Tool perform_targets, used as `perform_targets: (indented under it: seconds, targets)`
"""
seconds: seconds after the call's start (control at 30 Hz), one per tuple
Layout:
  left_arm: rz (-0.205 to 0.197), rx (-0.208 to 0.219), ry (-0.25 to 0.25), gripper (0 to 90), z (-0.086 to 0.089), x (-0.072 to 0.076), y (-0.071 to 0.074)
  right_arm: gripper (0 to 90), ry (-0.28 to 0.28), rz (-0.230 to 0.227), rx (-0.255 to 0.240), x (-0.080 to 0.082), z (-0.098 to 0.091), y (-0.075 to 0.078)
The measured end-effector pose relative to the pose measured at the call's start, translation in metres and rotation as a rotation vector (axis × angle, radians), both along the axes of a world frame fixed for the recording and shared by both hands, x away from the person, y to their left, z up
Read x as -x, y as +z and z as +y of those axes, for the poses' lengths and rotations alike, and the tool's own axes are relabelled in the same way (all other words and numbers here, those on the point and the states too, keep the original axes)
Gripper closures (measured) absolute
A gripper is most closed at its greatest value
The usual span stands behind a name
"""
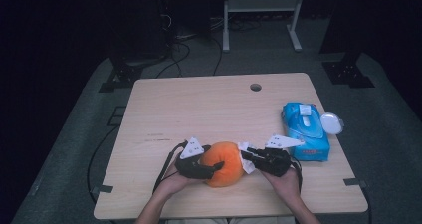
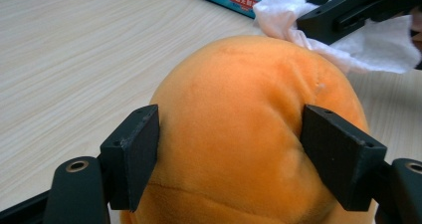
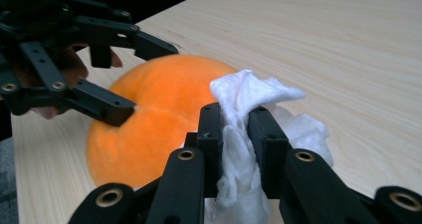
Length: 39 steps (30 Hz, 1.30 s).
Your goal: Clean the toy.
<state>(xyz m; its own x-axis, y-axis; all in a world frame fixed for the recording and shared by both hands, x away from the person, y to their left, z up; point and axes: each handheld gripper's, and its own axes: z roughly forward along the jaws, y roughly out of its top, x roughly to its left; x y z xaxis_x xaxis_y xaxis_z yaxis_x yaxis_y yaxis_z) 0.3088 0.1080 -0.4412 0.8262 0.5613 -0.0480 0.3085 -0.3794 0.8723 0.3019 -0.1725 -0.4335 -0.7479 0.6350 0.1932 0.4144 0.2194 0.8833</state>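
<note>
Left hand-held gripper (image 2: 231, 149) clamps a round orange plush toy (image 2: 249, 134); right hand-held gripper (image 3: 238, 134) pinches a crumpled white tissue (image 3: 249, 109) against it.

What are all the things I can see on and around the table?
plush toy: one, orange, near edge of table, between the left gripper's pads
tissue: one, white, pinched in the right gripper, against the toy
tissue pack: one, blue, right side of table
round lid: one, whitish, at the pack's right
table: one, light wood, hole near far edge
metal frame: one, white, floor beyond table
left gripper: one, black, clamped on toy
right gripper: one, black, shut on tissue
</note>
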Motion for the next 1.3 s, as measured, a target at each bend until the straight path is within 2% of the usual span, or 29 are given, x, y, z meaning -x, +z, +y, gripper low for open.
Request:
perform_targets:
  seconds: [0.03,0.1,0.17,0.23,0.33,0.4,0.5,0.57,0.67,0.73,0.8,0.93,0.97,1.03,1.13,1.23,1.3]
  targets:
    - [0.001,0.001,-0.004,24.7,0.0,0.0,0.001,76.4,0.016,-0.014,0.001,0.002,0.003,0.002]
    - [0.014,0.033,-0.012,22.0,-0.001,0.0,0.006,76.4,0.031,-0.03,0.012,0.004,0.008,0.003]
    - [0.013,0.056,-0.018,19.1,-0.003,0.001,0.011,76.4,0.031,-0.024,0.0,0.005,0.009,0.002]
    - [-0.005,0.038,-0.018,19.7,-0.005,0.001,0.009,76.4,0.036,-0.031,0.0,0.007,0.01,0.005]
    - [-0.002,0.002,-0.015,23.6,-0.002,-0.001,0.004,76.4,0.042,-0.039,0.008,0.008,0.01,0.005]
    - [0.012,0.002,-0.003,24.6,0.001,-0.002,0.003,76.4,0.03,-0.019,0.0,0.004,0.006,0.001]
    - [0.026,0.013,0.003,24.8,0.006,-0.005,0.001,76.4,-0.005,-0.008,0.03,0.0,0.002,-0.006]
    - [0.033,0.019,0.005,24.8,0.007,-0.006,0.0,76.4,-0.009,0.002,0.011,0.0,0.001,-0.006]
    - [0.023,0.035,-0.014,24.1,0.005,-0.005,0.004,76.4,0.034,-0.03,-0.016,0.006,0.008,0.004]
    - [0.021,0.032,-0.016,22.8,0.002,-0.003,0.004,76.3,0.049,-0.04,-0.006,0.008,0.012,0.005]
    - [0.029,0.034,-0.024,24.1,0.0,-0.002,0.003,76.4,0.048,-0.022,-0.015,0.005,0.009,0.0]
    - [0.003,-0.006,-0.055,24.5,-0.013,0.01,0.005,76.3,-0.013,0.035,-0.025,-0.006,-0.004,-0.008]
    - [-0.007,-0.02,-0.061,24.4,-0.016,0.013,0.006,76.3,-0.019,0.036,-0.032,-0.007,-0.005,-0.008]
    - [-0.023,-0.034,-0.079,24.2,-0.019,0.017,0.008,76.2,-0.013,0.004,-0.031,-0.003,-0.003,-0.001]
    - [-0.042,-0.042,-0.104,22.5,-0.02,0.018,0.011,75.9,0.011,-0.02,-0.053,0.0,0.0,0.006]
    - [-0.049,-0.014,-0.087,18.7,-0.015,0.014,0.016,76.1,0.038,-0.006,-0.048,0.0,0.001,0.004]
    - [-0.061,-0.01,-0.042,14.3,-0.011,0.01,0.017,76.4,0.069,0.011,-0.043,0.001,0.001,0.002]
